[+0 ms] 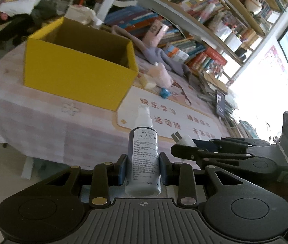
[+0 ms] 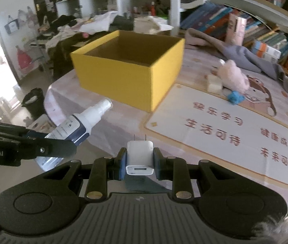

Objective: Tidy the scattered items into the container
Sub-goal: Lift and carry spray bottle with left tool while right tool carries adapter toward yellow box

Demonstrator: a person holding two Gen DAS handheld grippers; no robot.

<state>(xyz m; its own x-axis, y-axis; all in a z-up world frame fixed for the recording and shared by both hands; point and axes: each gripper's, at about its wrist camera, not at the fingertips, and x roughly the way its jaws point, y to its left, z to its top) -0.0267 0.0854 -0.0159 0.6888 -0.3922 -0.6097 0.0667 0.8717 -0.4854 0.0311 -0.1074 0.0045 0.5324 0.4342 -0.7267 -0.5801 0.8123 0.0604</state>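
Note:
My left gripper [image 1: 143,162] is shut on a spray bottle [image 1: 143,152] with a white cap and dark label, held above the table short of the open yellow box [image 1: 79,69]. My right gripper [image 2: 140,158] is shut on a white plug charger [image 2: 139,156], prongs forward, also in the air facing the yellow box [image 2: 127,75]. The bottle [image 2: 79,126] and the left gripper show at the left of the right wrist view. The charger [image 1: 181,140] shows in the left wrist view. A pink plush toy [image 2: 233,77], a pale block [image 2: 214,84] and a small blue item [image 2: 234,97] lie right of the box.
A grey cloth [image 2: 243,55] lies behind the toy. The table [image 2: 107,130] carries a printed mat [image 2: 215,134]. Bookshelves [image 1: 184,30] stand behind the table. A black bin [image 2: 33,99] stands on the floor at the left, beyond the table edge.

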